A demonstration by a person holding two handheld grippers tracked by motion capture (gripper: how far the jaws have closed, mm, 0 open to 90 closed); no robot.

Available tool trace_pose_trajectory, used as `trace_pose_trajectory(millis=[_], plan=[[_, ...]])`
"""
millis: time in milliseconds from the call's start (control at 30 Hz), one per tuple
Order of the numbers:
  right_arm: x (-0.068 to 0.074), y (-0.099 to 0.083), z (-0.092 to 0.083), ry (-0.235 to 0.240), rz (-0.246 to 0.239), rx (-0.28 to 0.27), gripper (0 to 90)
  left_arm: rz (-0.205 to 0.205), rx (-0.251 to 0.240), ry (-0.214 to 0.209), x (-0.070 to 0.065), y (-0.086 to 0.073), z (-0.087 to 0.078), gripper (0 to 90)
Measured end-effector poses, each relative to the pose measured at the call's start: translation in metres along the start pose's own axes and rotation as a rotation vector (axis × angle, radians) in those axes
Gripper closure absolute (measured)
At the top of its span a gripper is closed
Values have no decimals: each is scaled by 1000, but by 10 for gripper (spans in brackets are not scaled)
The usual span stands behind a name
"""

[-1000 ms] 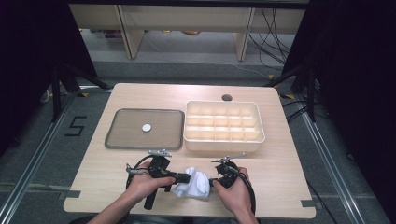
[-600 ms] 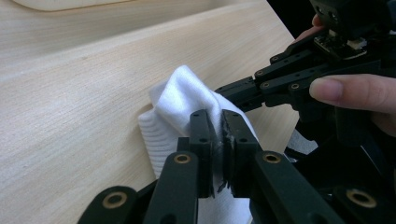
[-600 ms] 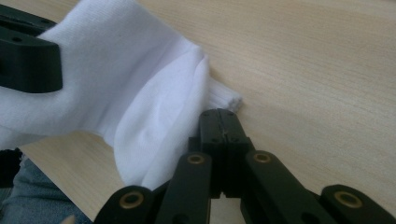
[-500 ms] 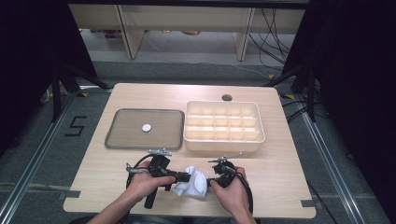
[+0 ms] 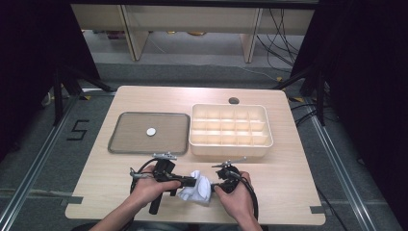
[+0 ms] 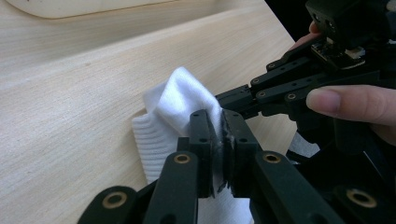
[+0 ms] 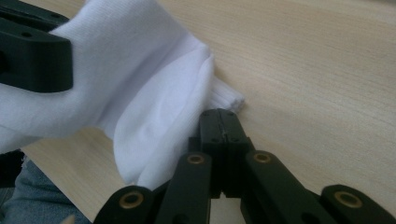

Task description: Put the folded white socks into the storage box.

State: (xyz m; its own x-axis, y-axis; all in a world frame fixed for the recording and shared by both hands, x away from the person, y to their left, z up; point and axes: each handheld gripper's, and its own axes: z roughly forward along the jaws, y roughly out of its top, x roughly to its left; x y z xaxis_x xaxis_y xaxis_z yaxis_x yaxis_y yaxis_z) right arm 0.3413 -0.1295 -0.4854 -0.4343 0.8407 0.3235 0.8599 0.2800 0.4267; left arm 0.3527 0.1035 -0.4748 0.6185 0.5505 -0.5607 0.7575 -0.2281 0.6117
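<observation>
Both grippers (image 5: 191, 181) (image 5: 217, 179) pinch white cloth (image 5: 198, 188) — near table edge

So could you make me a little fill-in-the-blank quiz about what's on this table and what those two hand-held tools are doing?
1. Both the left tool and the right tool pinch a crumpled ____ cloth.
2. The small round disc lies on the flat ____.
3. The cream divided box stands to the ____ of the tray, seen from the high view.
4. The jaws of each tool are ____.

Missing words: white; tray; right; shut
</observation>
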Motion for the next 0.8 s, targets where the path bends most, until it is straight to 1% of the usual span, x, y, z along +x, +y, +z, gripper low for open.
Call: trace_pose_trajectory(millis=[33, 100, 133, 167, 200, 267, 300, 333, 367, 400, 433, 467, 500, 533, 567, 633, 667, 700, 733, 767, 800], plan=[[0, 0, 0, -1, 1, 0, 900, -1, -5, -6, 0, 0, 0, 829], [0, 0, 1, -4, -10, -1, 900, 0, -4, -3, 0, 0, 0, 829], [0, 1, 1, 12, -20, -2, 900, 1, -3, -3, 0, 0, 0, 829], [-1, 1, 2, 18, -31, -10, 900, 3, -4, -3, 0, 1, 1, 829], [1, 1, 1, 7, -10, -9, 900, 1, -5, -1, 0, 1, 1, 829], [2, 1, 1, 4, -2, -7, 900, -4, -9, 0, 0, 1, 1, 829], [0, 0, 3, -19, -41, -10, 900, -4, -9, 0, -1, 1, 1, 829], [-1, 0, 3, -13, -58, -7, 900, -4, -14, -7, 0, 1, 1, 829], [2, 1, 3, 1, -11, 4, 900, 0, -9, -7, 0, 1, 1, 829], [3, 1, 3, 5, -5, 1, 900, -2, -10, -18, 0, 1, 2, 829], [3, 2, 3, 2, -11, 0, 900, 0, -5, -23, 0, 1, 1, 829], [4, 2, 3, 3, 2, 1, 900, 0, -7, -20, 0, 2, 2, 829], [5, 2, 3, 15, 2, 1, 900, 2, -6, -19, -1, 2, 2, 829], [4, 2, 3, 10, -3, 5, 900, 3, -5, -20, -1, 2, 2, 829], [5, 2, 4, 24, 1, -1, 900, 4, -4, -20, -1, 2, 2, 829], [5, 2, 5, 17, -11, -4, 900, 5, -5, -21, -1, 2, 2, 829], [6, 3, 4, 9, -7, 4, 900, 5, -10, -10, -2, 2, 3, 829], [6, 3, 5, 10, -4, 6, 900, 6, -14, -7, -2, 2, 3, 829], [2, 1, 6, -13, -62, 2, 900, 6, -9, -9, -2, 2, 3, 829], [2, 1, 6, -13, -68, 3, 900, 4, -8, -6, -3, 2, 3, 829], [7, 3, 5, 13, -8, 7, 900, 2, -7, -3, -3, 2, 3, 829]])
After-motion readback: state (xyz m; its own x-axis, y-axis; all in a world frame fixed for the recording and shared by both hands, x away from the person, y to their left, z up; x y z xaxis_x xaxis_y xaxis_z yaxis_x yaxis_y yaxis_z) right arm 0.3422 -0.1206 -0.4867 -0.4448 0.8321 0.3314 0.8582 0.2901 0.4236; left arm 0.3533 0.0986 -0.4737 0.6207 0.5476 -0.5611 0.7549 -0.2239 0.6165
